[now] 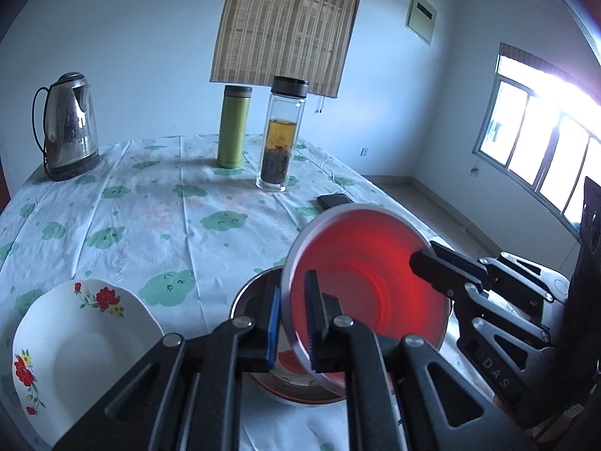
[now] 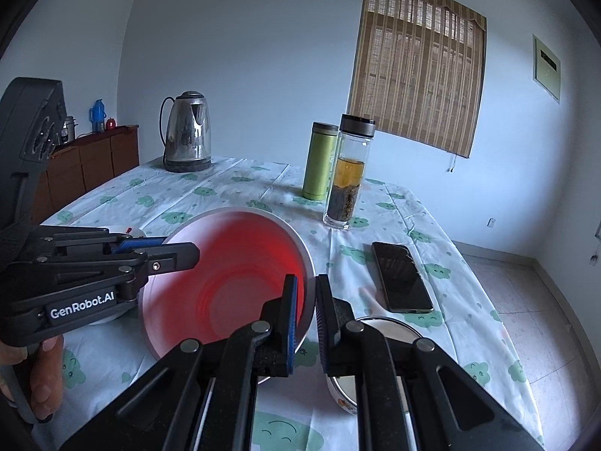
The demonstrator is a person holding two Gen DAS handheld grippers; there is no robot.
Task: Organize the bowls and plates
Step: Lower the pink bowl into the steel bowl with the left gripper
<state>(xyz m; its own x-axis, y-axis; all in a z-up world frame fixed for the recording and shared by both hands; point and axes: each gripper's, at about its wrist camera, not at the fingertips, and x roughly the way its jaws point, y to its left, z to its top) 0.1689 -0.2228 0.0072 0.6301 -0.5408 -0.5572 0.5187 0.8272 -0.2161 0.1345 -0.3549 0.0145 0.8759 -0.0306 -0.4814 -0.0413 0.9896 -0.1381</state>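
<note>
The left gripper [image 1: 292, 323] is clamped on the rim of the red bowl [image 1: 370, 282], one finger inside the wall and one outside. The right gripper [image 2: 305, 319] pinches the opposite rim in the same way, so the bowl hangs tilted between the two, lifted off the bench [image 1: 150, 203]. In the right wrist view the left gripper [image 2: 180, 250] reaches in from the bowl's [image 2: 225, 285] far side, its upper finger over the red interior.

Directly below the red bowl a metal bowl [image 1: 259, 289] sits on the bench, near the near edge; whether the two touch cannot be told. In the right wrist view a steel-rimmed dish [image 2: 387, 329] with a painted side lies just right of the right gripper, also by the near edge.

A flowered plate [image 1: 75, 353] lies at the near left, apart from the bowls. A phone [image 2: 402, 278] lies flat toward the right edge, close beyond the red bowl. The middle of the cloth between the bowls and the far things is open. Toward the far edge stand a green flask [image 1: 233, 127] and a glass tea bottle [image 1: 280, 135], side by side, with a kettle [image 1: 67, 127] at the far left corner.
</note>
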